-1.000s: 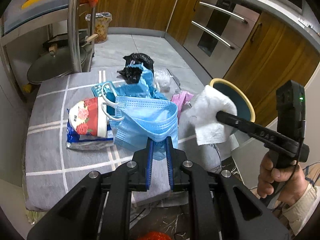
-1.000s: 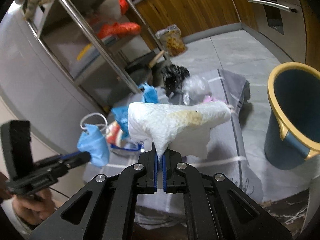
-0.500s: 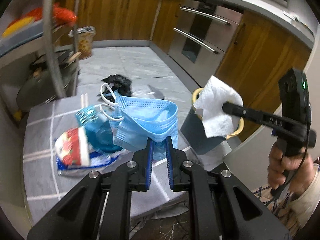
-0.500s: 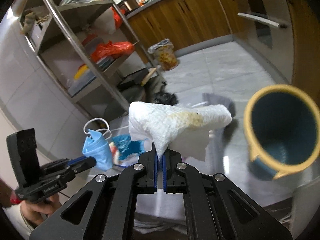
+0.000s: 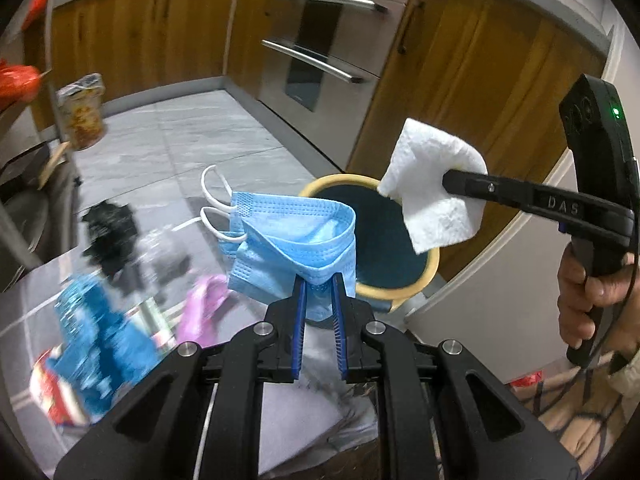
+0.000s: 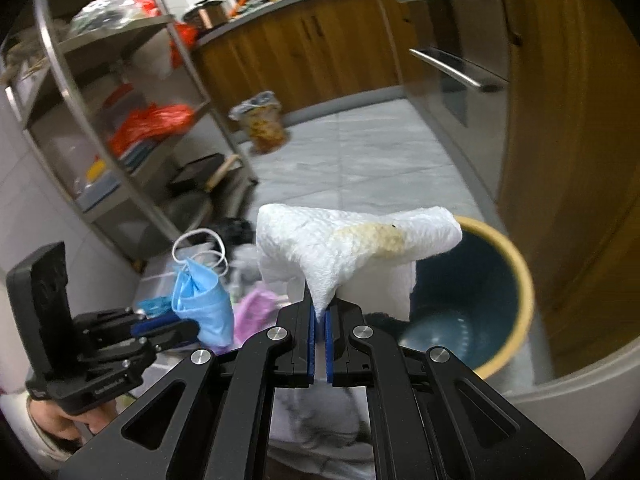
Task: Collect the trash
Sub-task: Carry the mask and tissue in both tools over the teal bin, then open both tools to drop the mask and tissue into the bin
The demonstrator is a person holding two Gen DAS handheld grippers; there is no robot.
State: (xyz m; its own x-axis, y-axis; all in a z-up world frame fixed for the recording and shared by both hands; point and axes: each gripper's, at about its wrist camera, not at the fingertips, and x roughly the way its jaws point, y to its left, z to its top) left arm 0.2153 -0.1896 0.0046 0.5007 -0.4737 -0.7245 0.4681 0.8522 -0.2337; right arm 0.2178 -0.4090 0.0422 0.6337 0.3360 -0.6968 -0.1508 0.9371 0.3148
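My left gripper (image 5: 319, 284) is shut on a blue face mask (image 5: 292, 246) with white ear loops, held up in front of a dark blue bin with a yellow rim (image 5: 432, 270). My right gripper (image 6: 320, 312) is shut on a white paper towel (image 6: 352, 244) with a yellowish stain; it hangs over the near rim of the same bin (image 6: 520, 300). In the left wrist view the right gripper (image 5: 450, 180) holds the towel (image 5: 436, 200) above the bin's mouth. The right wrist view shows the left gripper (image 6: 188, 328) with the mask (image 6: 204, 304) at lower left.
More trash lies blurred on the grey checked cloth (image 5: 36, 304): a black bag (image 5: 108, 232), a pink wrapper (image 5: 204, 304), blue and red packets (image 5: 92, 340). A metal shelf rack (image 6: 100, 100) stands at left. Wooden cabinets (image 5: 480, 80) and an oven (image 5: 320, 40) line the back.
Both grippers have swung right and risen, away from the cloth toward the bin, each keeping its grip. The towel now hangs over the bin's mouth and the mask is right before it.
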